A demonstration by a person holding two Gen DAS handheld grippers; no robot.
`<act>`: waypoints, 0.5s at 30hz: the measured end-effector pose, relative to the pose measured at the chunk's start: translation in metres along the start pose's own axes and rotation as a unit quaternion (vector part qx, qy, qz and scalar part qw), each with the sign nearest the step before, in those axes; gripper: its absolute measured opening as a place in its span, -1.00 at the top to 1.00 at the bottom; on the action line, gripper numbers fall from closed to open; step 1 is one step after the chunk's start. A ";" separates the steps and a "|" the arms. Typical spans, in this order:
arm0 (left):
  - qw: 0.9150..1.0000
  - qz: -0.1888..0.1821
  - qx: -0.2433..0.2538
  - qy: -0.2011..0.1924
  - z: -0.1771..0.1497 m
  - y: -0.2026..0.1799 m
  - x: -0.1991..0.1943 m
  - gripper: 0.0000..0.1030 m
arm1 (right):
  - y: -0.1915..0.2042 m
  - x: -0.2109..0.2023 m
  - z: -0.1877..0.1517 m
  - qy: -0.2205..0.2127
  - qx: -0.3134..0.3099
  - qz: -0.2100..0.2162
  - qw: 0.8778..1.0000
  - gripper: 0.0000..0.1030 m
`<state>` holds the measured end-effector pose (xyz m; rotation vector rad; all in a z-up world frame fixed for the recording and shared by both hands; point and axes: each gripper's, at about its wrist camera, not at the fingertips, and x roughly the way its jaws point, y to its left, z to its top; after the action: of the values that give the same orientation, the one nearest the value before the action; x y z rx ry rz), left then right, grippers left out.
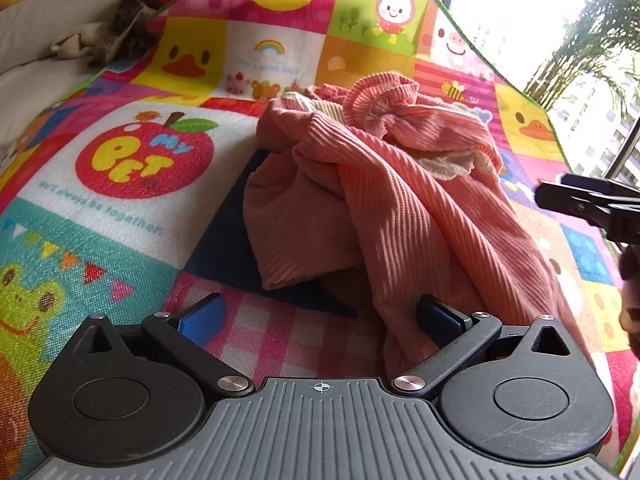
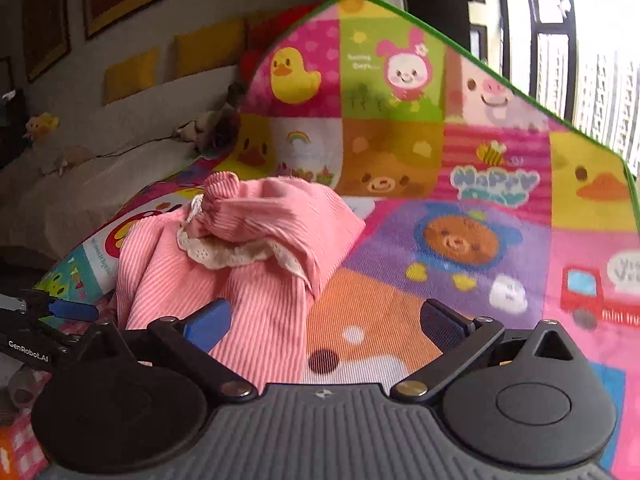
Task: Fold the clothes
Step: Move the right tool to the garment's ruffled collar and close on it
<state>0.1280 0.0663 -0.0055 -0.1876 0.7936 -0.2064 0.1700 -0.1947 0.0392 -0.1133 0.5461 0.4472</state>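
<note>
1. Pink garment point(image 1: 372, 184) sits bunched mid-mat point(image 1: 120, 248), unfolded, likely awaiting spreading.
2. Left gripper point(image 1: 320, 320) hovers at the garment's near edge, jaws wide, empty.
3. Right gripper point(image 2: 324, 324) just right of the garment, spread wide, nothing held.
4. Only the right view shows the wall cushions point(image 2: 132, 74) beyond the garment.

left gripper point(image 1: 320, 320) & right gripper point(image 2: 326, 322): black links, blue pads, grey ribbed base, silver screws
</note>
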 end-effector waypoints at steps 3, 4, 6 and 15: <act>1.000 -0.007 0.000 -0.020 0.005 0.002 -0.007 -1.00 | 0.021 0.029 0.025 -0.016 -0.056 0.016 0.998 -0.69; 1.000 -0.006 0.001 -0.023 0.006 0.002 -0.009 -1.00 | 0.027 0.041 0.029 -0.016 -0.066 0.016 0.998 -0.67; 1.000 -0.007 0.001 -0.029 0.009 0.001 -0.012 -1.00 | 0.036 0.065 0.032 -0.012 -0.082 0.007 0.997 -0.53; 0.997 -0.046 -0.009 -0.056 0.033 -0.005 -0.001 -1.00 | -0.027 0.088 0.015 -0.002 0.014 -0.077 0.997 0.43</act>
<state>0.1507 0.0649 0.0190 -0.2504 0.6769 -0.2727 0.2561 -0.1819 0.0058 -0.1272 0.5352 0.2891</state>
